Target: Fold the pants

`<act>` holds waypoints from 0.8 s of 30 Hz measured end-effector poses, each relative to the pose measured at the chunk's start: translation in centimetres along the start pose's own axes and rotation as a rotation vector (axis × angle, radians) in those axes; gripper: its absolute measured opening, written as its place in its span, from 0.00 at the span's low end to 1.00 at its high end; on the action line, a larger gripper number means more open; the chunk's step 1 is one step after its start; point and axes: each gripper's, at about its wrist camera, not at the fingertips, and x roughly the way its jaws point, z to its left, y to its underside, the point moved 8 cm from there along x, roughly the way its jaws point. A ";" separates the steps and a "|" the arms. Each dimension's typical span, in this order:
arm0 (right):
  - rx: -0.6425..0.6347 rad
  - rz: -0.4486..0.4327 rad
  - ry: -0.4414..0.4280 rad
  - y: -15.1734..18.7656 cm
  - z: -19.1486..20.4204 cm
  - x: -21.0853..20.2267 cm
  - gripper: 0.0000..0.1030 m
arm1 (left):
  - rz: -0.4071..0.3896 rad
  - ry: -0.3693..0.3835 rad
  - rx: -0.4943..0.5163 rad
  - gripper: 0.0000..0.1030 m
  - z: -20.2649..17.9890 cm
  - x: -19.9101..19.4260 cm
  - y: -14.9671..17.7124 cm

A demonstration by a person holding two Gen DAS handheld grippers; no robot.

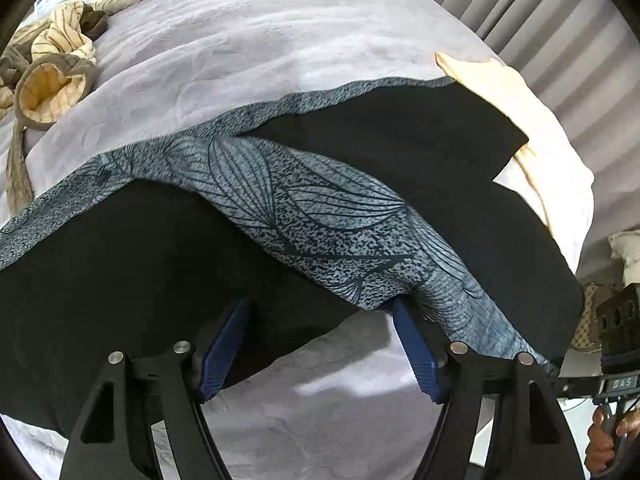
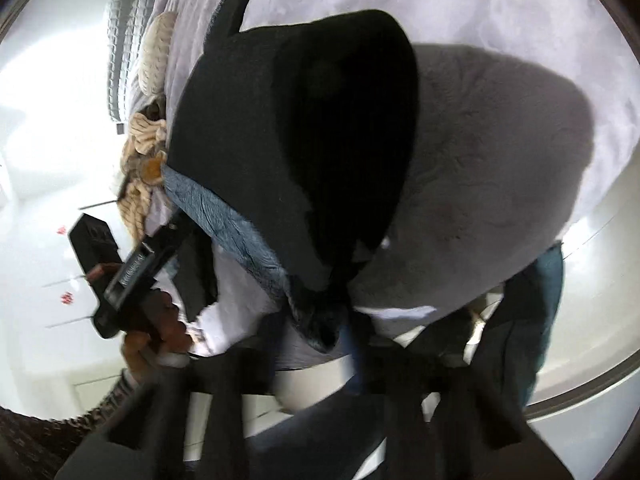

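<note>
The pants (image 1: 328,216) are black with a blue-grey leaf-print side panel and lie spread across a lilac bed cover (image 1: 240,48). My left gripper (image 1: 322,316) is open, its blue pads either side of the pants' near edge; the right pad (image 1: 416,352) touches the printed fabric. In the right wrist view the pants (image 2: 304,140) hang bunched in front of the camera. My right gripper (image 2: 340,332) is blurred and looks shut on a bunched corner of the pants. The left gripper's body (image 2: 132,272) shows at the left there.
A striped cream and brown garment (image 1: 52,64) lies heaped at the bed's far left. A peach cloth (image 1: 500,88) lies at the far right edge. Grey curtains (image 1: 540,12) hang behind the bed. White floor (image 2: 40,160) lies beside the bed.
</note>
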 end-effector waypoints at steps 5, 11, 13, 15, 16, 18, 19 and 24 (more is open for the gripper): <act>-0.087 -0.105 -0.115 -5.7 6.9 -3.9 0.15 | -0.071 0.052 -0.053 0.72 -1.1 -1.8 -4.4; -0.204 -0.159 -0.131 -18.4 13.5 -6.8 0.15 | -0.160 -0.002 -0.095 0.72 -0.4 -1.6 -12.5; -0.199 -0.140 -0.097 -22.5 14.1 -6.2 0.19 | -0.184 -0.038 -0.112 0.72 0.5 -1.7 -14.5; -0.177 -0.100 -0.006 -25.7 13.7 -4.9 0.26 | -0.218 -0.059 -0.134 0.72 1.3 -2.5 -15.9; -0.190 -0.099 0.037 -26.5 13.6 -4.8 0.32 | -0.240 -0.066 -0.146 0.72 1.9 -3.3 -16.4; -0.234 -0.119 0.093 -27.4 14.1 -4.8 0.67 | -0.256 -0.084 -0.159 0.72 2.7 -4.3 -16.6; -0.262 -0.132 0.098 -27.2 14.5 -5.3 0.69 | -0.254 -0.096 -0.165 0.72 3.2 -4.6 -16.3; -0.271 -0.171 0.184 -24.4 11.9 -6.8 0.66 | -0.158 -0.165 -0.179 0.72 4.8 -3.0 -12.2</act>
